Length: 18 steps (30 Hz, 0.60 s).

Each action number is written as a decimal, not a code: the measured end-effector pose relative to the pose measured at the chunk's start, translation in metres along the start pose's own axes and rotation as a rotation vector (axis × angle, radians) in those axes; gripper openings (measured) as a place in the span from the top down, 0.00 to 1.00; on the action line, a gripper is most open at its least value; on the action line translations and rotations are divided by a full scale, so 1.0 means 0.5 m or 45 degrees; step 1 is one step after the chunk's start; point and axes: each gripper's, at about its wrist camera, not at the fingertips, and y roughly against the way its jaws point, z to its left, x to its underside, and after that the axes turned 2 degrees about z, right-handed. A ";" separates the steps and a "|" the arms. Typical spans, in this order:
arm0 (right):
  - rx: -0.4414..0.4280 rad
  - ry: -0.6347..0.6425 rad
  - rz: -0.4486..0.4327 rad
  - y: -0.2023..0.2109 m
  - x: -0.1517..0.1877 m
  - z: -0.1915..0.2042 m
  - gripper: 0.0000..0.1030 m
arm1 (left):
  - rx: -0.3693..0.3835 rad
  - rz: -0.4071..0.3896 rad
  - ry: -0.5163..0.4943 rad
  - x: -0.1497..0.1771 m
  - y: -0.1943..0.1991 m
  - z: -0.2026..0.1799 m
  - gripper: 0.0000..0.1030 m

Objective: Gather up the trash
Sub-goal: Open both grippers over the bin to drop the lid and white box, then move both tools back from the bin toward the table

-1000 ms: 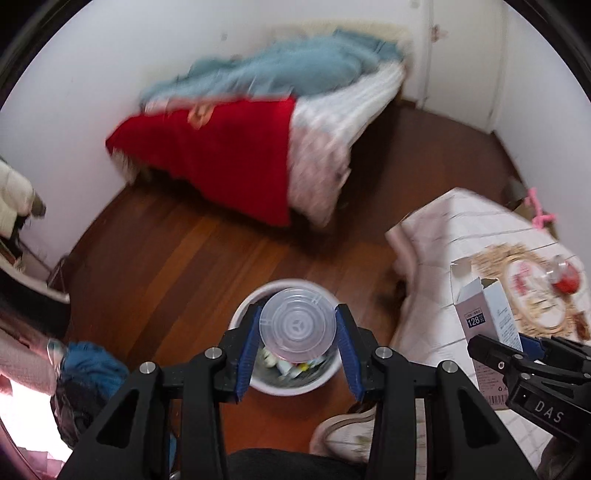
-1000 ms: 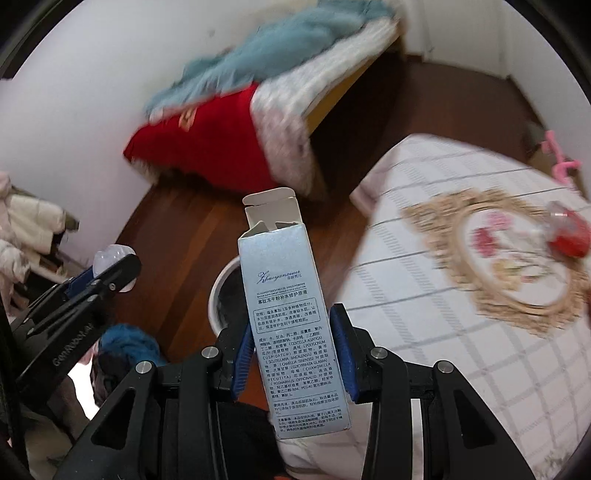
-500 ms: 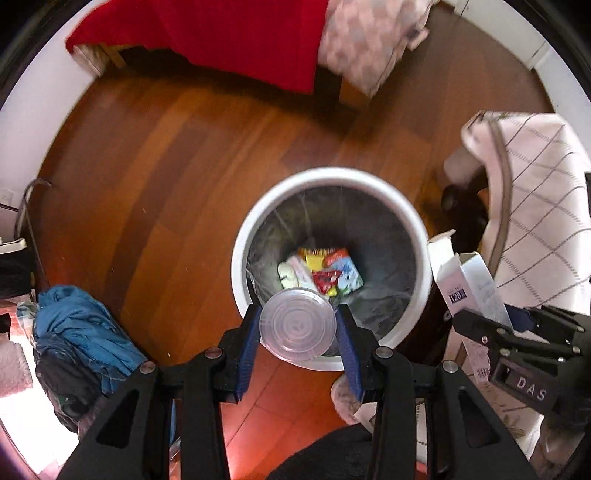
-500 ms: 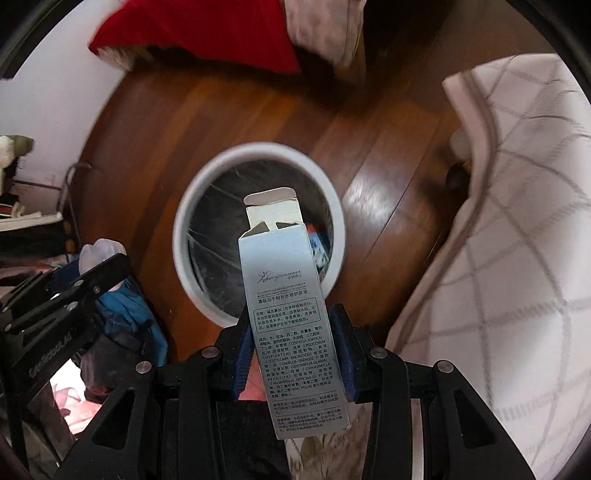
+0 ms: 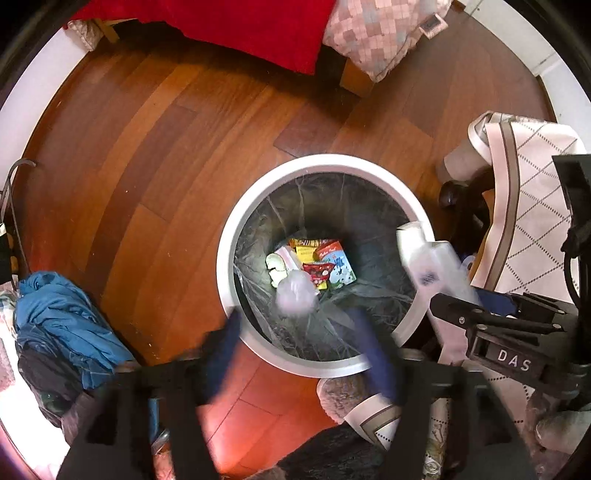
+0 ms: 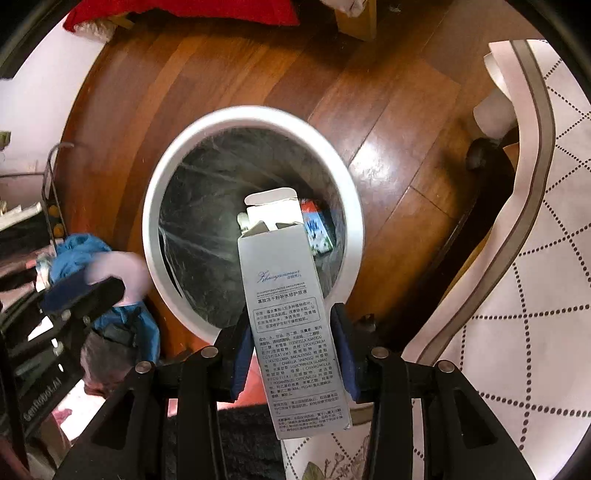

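A white round trash bin [image 5: 229, 236] with a dark liner stands on the wood floor and holds colourful wrappers [image 5: 325, 264]. My left gripper [image 5: 299, 343] is open above its near rim, blurred. A clear plastic lid [image 5: 297, 295] is loose over the bin, apart from both fingers. My right gripper [image 6: 293, 354] is shut on a tall silver carton [image 6: 291, 325] with its top flap open, held over the bin [image 6: 155, 192]. The carton also shows in the left wrist view [image 5: 436, 266] at the bin's right rim.
A table with a white patterned cloth [image 6: 535, 258] stands right of the bin. A bed with a red blanket [image 5: 236, 26] is at the far side. A blue cloth pile [image 5: 62, 317] lies on the floor left of the bin. A slipper [image 5: 354, 402] lies near the bin.
My left gripper has opened and let go of the clear lid, which now drops toward the bin. My right gripper has moved the carton further over the bin.
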 end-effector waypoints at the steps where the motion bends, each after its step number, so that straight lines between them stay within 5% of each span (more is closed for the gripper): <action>1: -0.005 -0.005 -0.013 0.004 -0.002 -0.002 0.49 | -0.005 -0.010 0.001 -0.001 0.005 0.000 0.13; 3: -0.007 -0.026 -0.055 0.016 -0.005 -0.010 0.36 | -0.011 -0.020 0.005 -0.001 0.014 0.002 0.09; 7: -0.031 -0.039 -0.096 0.046 0.002 -0.020 0.26 | -0.025 -0.041 0.006 0.003 0.028 0.004 0.08; 11: 0.036 -0.001 -0.146 0.079 0.017 -0.015 0.02 | -0.032 -0.063 0.010 0.010 0.042 0.008 0.08; 18: 0.138 0.053 -0.187 0.114 0.045 -0.003 0.00 | -0.046 -0.105 0.023 0.029 0.074 0.014 0.07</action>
